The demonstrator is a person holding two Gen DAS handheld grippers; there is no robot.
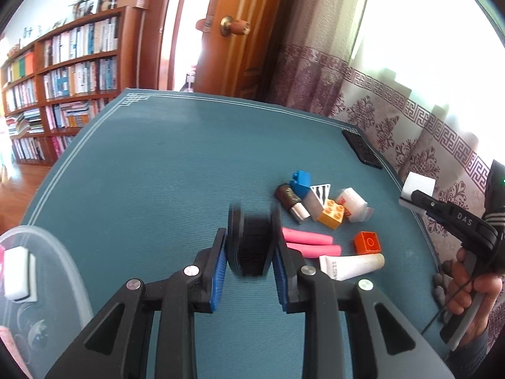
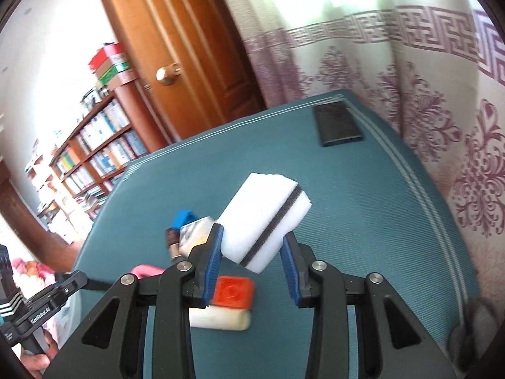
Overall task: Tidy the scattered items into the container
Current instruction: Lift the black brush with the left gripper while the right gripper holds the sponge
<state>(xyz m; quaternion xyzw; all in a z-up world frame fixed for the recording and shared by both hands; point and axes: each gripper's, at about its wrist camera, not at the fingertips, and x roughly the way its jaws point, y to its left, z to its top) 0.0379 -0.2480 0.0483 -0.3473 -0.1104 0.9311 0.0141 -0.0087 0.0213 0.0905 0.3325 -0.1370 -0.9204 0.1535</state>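
Two grippers over a teal mat (image 1: 142, 173), each held in a hand.

Left gripper (image 1: 251, 252): jaws clamped on a black spool (image 1: 251, 246), blurred, lifted above the mat at centre of the left view.

Right gripper (image 2: 252, 249): jaws clamped on a white sponge (image 2: 265, 218) with a dark stripe, tilted, raised clear of the mat. In the left view it sits at 3 o'clock, with the holding hand (image 1: 473, 297) below it.

Container (image 1: 47, 284): clear tub at 8 o'clock of the left view; a white sponge piece (image 1: 17, 273) lies inside.

Loose pile, 3 to 4 o'clock of the spool in the left view:
- blue brick (image 1: 301, 181), touching a brown tube (image 1: 288, 200)
- striped card (image 1: 320, 192), behind a yellow brick (image 1: 331, 213)
- white packet (image 1: 353, 203), beside the yellow brick
- two pink rolls (image 1: 311, 243), side by side
- orange brick (image 1: 367, 241), apart from the rest
- white tube (image 1: 352, 265), nearest the camera

Black slab (image 2: 337, 123): flat at the mat's far corner, 1 o'clock in the right view.

Background: bookshelf (image 1: 63, 79), wooden door (image 1: 240, 31), patterned curtain (image 2: 410, 94).
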